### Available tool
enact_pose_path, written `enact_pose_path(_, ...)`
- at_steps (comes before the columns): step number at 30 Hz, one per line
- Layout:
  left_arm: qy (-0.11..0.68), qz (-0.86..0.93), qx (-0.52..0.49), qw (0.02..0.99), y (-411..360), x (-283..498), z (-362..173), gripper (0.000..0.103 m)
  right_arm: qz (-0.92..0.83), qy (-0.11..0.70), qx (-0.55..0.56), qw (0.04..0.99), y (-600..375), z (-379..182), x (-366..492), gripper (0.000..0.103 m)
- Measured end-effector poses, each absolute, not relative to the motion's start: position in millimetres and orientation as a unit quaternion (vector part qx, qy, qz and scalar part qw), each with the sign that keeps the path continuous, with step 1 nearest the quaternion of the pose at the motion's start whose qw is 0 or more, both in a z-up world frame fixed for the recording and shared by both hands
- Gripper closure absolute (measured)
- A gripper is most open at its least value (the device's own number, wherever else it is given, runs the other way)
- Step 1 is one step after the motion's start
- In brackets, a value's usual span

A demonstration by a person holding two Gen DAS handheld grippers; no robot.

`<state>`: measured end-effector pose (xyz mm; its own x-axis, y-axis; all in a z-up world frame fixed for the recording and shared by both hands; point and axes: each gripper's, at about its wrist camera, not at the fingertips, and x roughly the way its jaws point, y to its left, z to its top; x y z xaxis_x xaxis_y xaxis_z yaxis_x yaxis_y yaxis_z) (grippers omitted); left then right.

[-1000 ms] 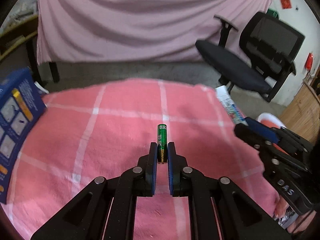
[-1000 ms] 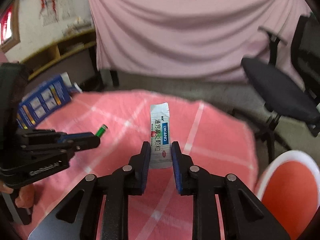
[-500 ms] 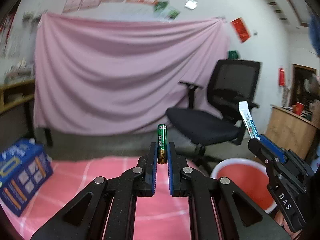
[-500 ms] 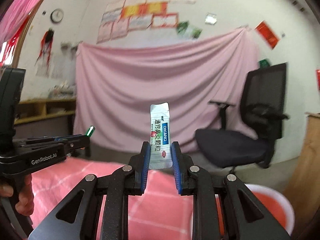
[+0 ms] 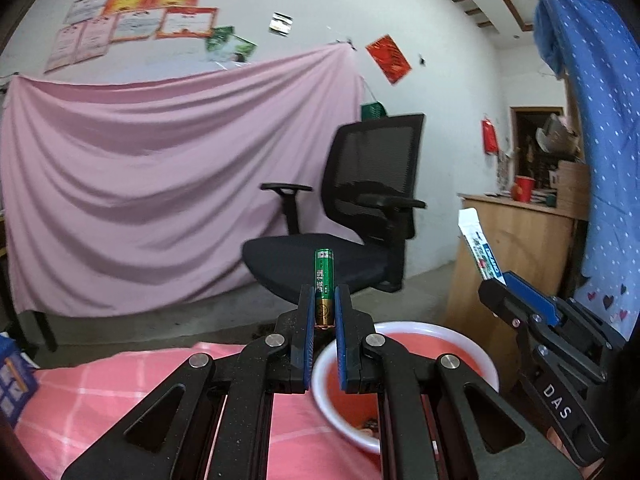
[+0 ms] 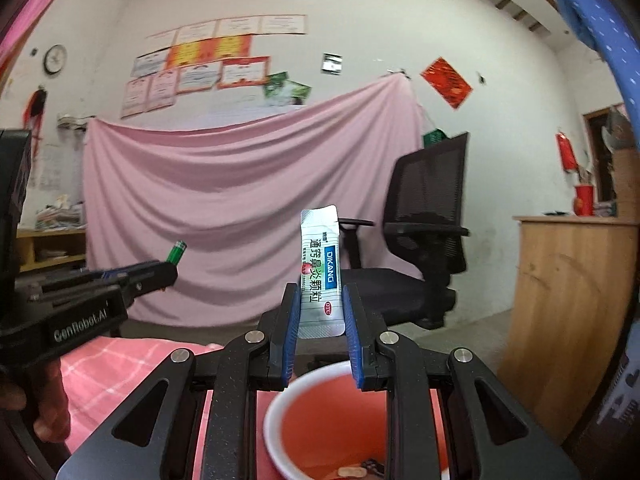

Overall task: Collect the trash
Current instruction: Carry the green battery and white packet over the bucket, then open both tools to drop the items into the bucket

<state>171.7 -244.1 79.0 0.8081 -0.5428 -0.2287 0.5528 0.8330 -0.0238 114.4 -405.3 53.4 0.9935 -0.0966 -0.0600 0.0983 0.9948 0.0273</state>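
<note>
My left gripper [image 5: 323,300] is shut on a green battery [image 5: 323,280] that stands upright between the fingers. My right gripper [image 6: 320,304] is shut on a white medicine sachet [image 6: 321,268] with blue lettering. Both are held above the near rim of a red bin with a white rim [image 5: 404,326], which also shows in the right wrist view [image 6: 280,400]. Some scraps lie at the bin's bottom. The right gripper with the sachet [image 5: 478,246] shows at the right of the left wrist view. The left gripper with the battery [image 6: 176,251] shows at the left of the right wrist view.
A table with a pink checked cloth [image 5: 120,392] lies below and to the left. A blue box [image 5: 10,380] sits at its left edge. A black office chair [image 5: 360,216] stands behind the bin, a wooden cabinet [image 5: 516,248] to the right, a pink sheet [image 5: 160,184] behind.
Both grippers have lifted off the table and swung right, from over the pink cloth to over the red bin. Each keeps its hold on its item.
</note>
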Motion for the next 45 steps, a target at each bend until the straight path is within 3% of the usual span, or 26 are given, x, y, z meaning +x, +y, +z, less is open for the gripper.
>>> enact_pose_path(10,0.182,-0.323,0.045,0.928,-296,198,52,0.096,-0.087,0.103,0.06,0.989,-442,31,128,0.084)
enact_pose_path(28,0.329,-0.337,0.028,0.882,-313,243,15,0.096,-0.091,0.24,0.1,0.961,-456,-8,158,0.083)
enact_pose_path(45,0.377,-0.331,0.024,0.865,-317,255,2,0.095,-0.093,0.28,0.119,0.948,-462,-19,167,0.083)
